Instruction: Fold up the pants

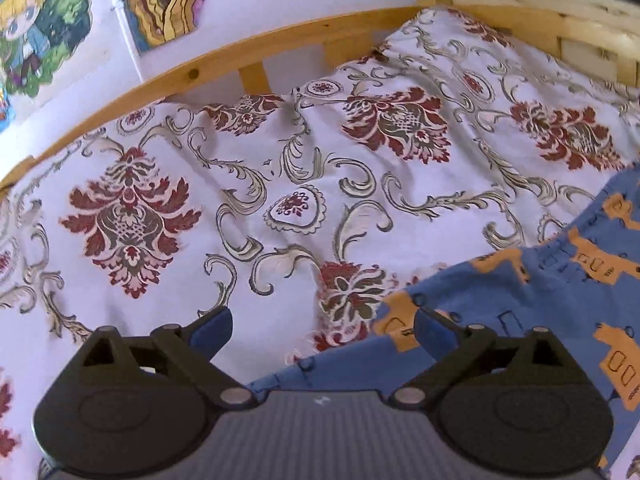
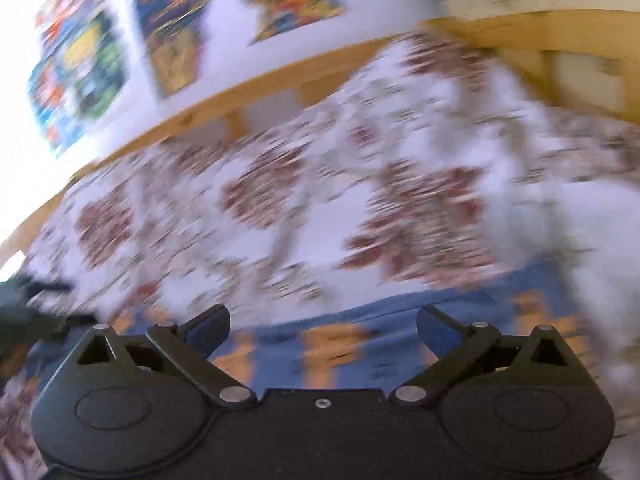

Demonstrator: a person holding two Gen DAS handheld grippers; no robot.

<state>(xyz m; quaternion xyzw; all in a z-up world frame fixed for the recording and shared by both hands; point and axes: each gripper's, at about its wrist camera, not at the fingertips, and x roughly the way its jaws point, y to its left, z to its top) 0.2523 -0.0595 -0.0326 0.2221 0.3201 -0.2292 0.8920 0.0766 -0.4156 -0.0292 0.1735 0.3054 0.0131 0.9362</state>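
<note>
Both wrist views sit low and close over the bed (image 1: 280, 200), facing the poster wall (image 1: 120, 80). Shared: bedspread, wooden rail (image 2: 280, 80). Right view motion-blurred.

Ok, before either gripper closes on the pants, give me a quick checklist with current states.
1. Left gripper open: ok, jaws wide apart, nothing between them.
2. Right gripper open: ok, jaws wide apart, empty.
3. Pants within the left gripper's view: ok, blue fabric lies on the bedspread under its right finger.
4. Pants in front of the right gripper: ok, a blue and orange band runs across just beyond its fingers.
5. Right view steady enough to pick a grasp point: not ok, heavy motion blur.
6. Pants lying flat, waistband or hem located: cannot tell, only part shows.
</note>
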